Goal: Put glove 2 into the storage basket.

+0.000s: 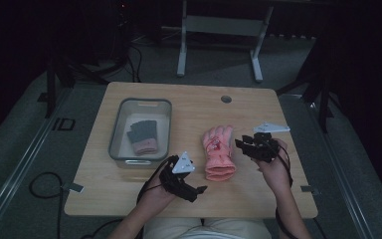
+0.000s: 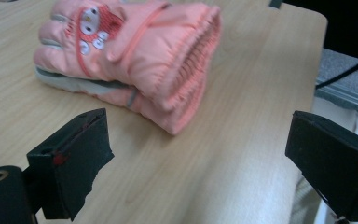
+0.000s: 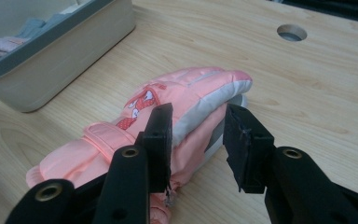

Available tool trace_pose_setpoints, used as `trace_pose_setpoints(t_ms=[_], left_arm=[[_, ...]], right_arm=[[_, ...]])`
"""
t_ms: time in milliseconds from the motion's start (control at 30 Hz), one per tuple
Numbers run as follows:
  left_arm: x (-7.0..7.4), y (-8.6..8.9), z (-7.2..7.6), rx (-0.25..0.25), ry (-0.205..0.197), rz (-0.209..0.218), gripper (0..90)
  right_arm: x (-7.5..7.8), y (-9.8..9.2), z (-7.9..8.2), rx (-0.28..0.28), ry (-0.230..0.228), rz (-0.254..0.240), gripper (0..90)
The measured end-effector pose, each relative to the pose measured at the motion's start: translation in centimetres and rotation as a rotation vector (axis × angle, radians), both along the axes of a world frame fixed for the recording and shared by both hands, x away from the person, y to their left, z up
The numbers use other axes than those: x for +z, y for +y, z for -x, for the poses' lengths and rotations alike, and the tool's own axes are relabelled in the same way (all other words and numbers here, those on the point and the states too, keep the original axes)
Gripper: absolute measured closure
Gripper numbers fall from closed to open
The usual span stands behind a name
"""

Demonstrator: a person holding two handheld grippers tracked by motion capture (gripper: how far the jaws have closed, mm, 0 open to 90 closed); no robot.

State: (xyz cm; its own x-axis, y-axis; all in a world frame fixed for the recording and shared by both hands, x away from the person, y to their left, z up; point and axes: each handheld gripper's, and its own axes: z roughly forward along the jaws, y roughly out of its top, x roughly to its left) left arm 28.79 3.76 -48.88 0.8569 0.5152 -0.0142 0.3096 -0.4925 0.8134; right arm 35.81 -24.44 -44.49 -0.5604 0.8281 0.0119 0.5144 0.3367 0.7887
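Grey plastic bin [image 1: 115, 130] sits toward the table's [image 1: 189, 102] left edge, about midway between near and far edges. Inside lies a grey knit glove with a pink cuff [image 1: 143, 137], flat, fingers pointing to the far edge.

Left gripper [image 1: 197, 190] is near the table's near edge, left of centre, pointing right toward the cuff end of the pink padded glove [image 1: 219, 153]. Its jaws stand wide apart with nothing between them; in the left gripper view the glove [image 2: 130, 56] lies ahead of the jaws, not touching them.

The pink glove lies flat on the table right of centre, cuff toward the near edge, fingers toward the far edge, well apart from the bin. Grey palm side faces down, cartoon patch up.

Right gripper [image 1: 239, 144] is just beside the glove's right side, near the finger end. In the right gripper view [image 3: 196, 140] its jaws straddle the glove's [image 3: 186, 100] edge, partly closed; one jaw seems against the fabric, but I cannot tell if the pads really pinch it.

Handling, my guess: light, soft, puffy, so it will squash under the pads and droop when lifted. The shell looks smooth, maybe a bit slippery. Not fragile. Best hold is probably the thick gathered cuff or a full pinch across the finger bunch, deep enough to catch both layers, not just the outer skin.
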Motion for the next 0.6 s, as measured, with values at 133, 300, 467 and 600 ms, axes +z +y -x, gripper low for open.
trace_pose_setpoints(t_ms=[133,300,467,600], left_arm=[[0.8,-0.3,-1.1,0.017,-0.006,0.005,6.1],[2.1,-0.9,-2.8,0.021,0.035,0.028,6.1],[3.5,-1.9,-4.4,0.042,0.011,0.02,6.9],[4.0,-2.5,-5.8,0.076,0.006,0.011,8.7]], right_arm=[[0.0,-0.3,0.1,0.011,-0.007,-0.014,62.5],[-0.2,-0.2,-0.2,0.039,-0.01,-0.014,60.8],[0.0,0.2,-1.0,0.049,-0.015,-0.01,60.6],[0.1,0.6,-1.5,0.045,-0.016,-0.01,60.6]])
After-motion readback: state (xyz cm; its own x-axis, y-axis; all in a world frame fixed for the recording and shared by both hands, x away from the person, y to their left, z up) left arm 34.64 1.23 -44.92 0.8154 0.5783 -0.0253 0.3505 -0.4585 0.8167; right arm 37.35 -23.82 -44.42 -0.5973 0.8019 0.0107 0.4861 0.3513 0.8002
